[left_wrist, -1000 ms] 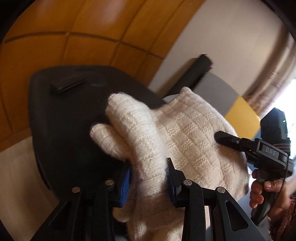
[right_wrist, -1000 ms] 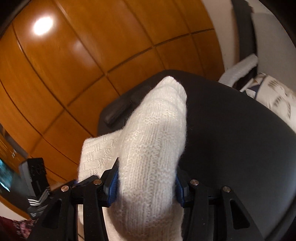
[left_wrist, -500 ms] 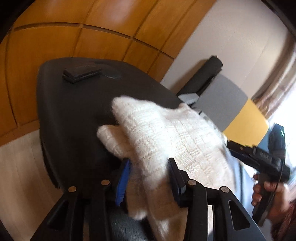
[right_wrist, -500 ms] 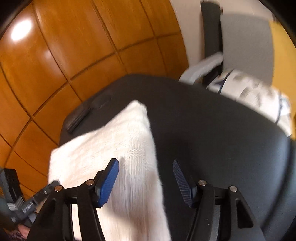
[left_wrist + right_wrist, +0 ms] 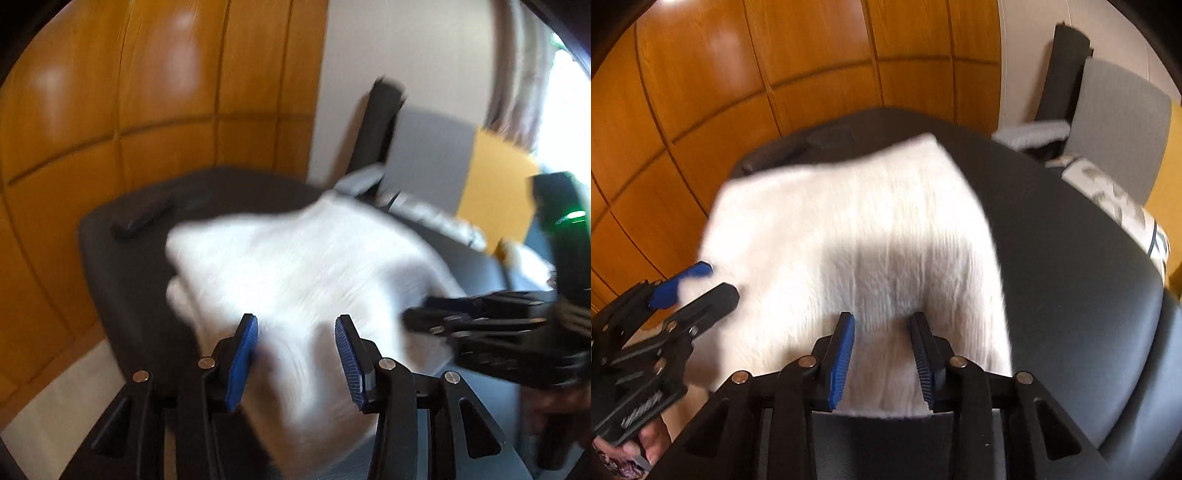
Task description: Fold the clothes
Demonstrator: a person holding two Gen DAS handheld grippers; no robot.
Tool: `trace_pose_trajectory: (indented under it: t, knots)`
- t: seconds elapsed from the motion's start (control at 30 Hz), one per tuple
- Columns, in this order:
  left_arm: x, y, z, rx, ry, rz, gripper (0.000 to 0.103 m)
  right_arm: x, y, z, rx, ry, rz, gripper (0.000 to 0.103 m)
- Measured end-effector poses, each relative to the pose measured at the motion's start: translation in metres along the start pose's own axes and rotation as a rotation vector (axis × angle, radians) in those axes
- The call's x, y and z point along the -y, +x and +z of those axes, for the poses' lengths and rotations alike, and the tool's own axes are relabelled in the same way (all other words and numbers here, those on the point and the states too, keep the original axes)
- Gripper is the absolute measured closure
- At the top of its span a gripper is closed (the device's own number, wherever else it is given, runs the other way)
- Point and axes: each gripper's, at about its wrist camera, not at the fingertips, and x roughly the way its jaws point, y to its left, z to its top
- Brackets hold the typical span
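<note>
Sweater [image 5: 849,236]: cream knit garment, lying folded in a flat, roughly rectangular bundle on the black padded surface [image 5: 1071,258]; near edge reaching the front rim of that surface (texture blurred in both views).
Left gripper [image 5: 295,354]: hovering at the sweater's near left portion, blue-padded fingers [image 5: 242,360] standing apart; cloth is showing in the gap, but neither pad is pressing it. In the right wrist view it is appearing at the sweater's left edge [image 5: 698,284], likewise spread.
Right gripper [image 5: 882,354]: sitting over the near edge of the sweater, fingers parted with knit between them; pads not clamped on the fabric. In the left wrist view it is appearing at the right [image 5: 424,314], its tips lying against the cloth's right side.
Black padded surface: carrying the sweater, plus a small dark flat object [image 5: 140,221] near its far left corner, well apart from the garment.
Surroundings: orange wood panelling [image 5: 775,74] standing behind; a grey chair [image 5: 1115,122] and a patterned cushion [image 5: 1115,199] sitting to the right.
</note>
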Motion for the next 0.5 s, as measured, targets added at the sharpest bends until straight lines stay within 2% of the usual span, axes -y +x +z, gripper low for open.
trace_pose_trajectory:
  t: [0.13, 0.27, 0.33, 0.43, 0.5]
  knots:
    - [0.004, 0.007, -0.013, 0.025, 0.086, 0.029, 0.058, 0.000, 0.002, -0.008, 0.030, -0.004, -0.001, 0.072]
    - [0.001, 0.006, -0.017, 0.036, 0.088, 0.030, 0.057, -0.005, 0.002, -0.010, 0.032, -0.013, -0.020, 0.071]
    - [-0.001, -0.002, -0.014, 0.027, 0.060, 0.010, 0.057, -0.004, -0.002, -0.011, 0.035, 0.011, -0.014, 0.070]
    - [-0.008, -0.021, -0.008, 0.020, -0.028, -0.045, 0.053, 0.002, -0.015, -0.012, 0.043, 0.066, 0.007, 0.063]
    - [-0.013, -0.030, -0.006, 0.023, -0.080, -0.049, 0.049, 0.000, -0.026, -0.014, 0.060, 0.097, 0.002, 0.062]
